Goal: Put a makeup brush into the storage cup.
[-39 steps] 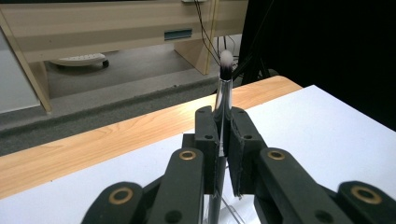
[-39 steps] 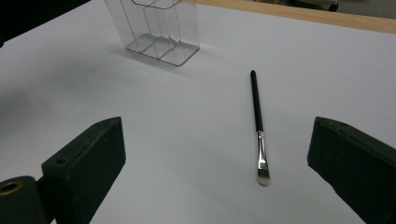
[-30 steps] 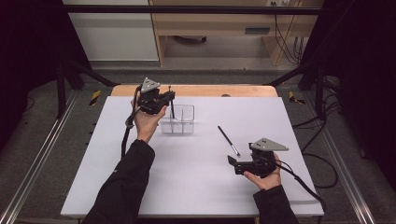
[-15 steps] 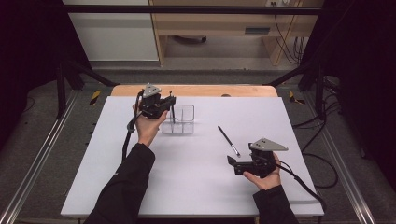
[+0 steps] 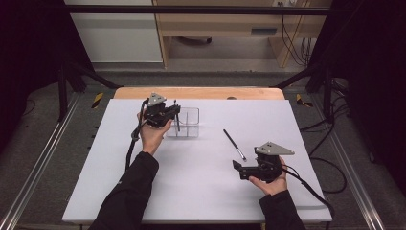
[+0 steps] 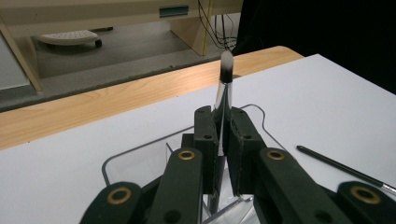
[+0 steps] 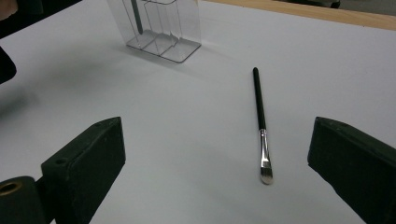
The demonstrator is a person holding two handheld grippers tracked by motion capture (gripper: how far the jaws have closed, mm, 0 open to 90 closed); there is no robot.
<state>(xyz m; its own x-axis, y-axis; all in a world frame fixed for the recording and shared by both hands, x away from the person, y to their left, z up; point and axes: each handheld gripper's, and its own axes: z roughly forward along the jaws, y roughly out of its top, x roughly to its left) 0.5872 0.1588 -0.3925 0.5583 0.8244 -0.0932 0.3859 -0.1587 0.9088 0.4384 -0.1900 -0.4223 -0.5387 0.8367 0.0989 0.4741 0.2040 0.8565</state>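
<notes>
Worktop (image 5: 191, 191) — white sheet over a wood top, wood strip showing along the far edge; largest item. Bare room across the near half and the whole left side; dark floor and rails beyond every edge.

Organiser (image 5: 187, 122) — clear plastic, several compartments, upright, far-left of centre, well in from the far edge (approx. mid-depth of the far half).

Left claw (image 5: 174, 113) — at the organiser's left side, jaws clamped tight on a makeup brush (image 6: 226, 70). Change vs. the earlier high views: claw has sunk a little, so the brush handle now stands deeper inside a compartment, seen through the wall in the right gripper view (image 7: 135, 16). Bristle end up, upright or nearly so. Which compartment exactly: can't tell. Judgement: placement nearly done; release is the step left. Risk: brush tips against the thin wall if let go off-vertical.

Right claw (image 5: 238, 168) — near-right of the worktop, jaws spread wide, nothing between them, unmoved vs. earlier views.

Second brush (image 5: 234, 144) — black handle, flat pale tip, lying loose on the sheet between organiser and right claw, apart from both, tip toward the person. Open sheet all round it; clear approach for the right claw (prob. next item to stow).
</notes>
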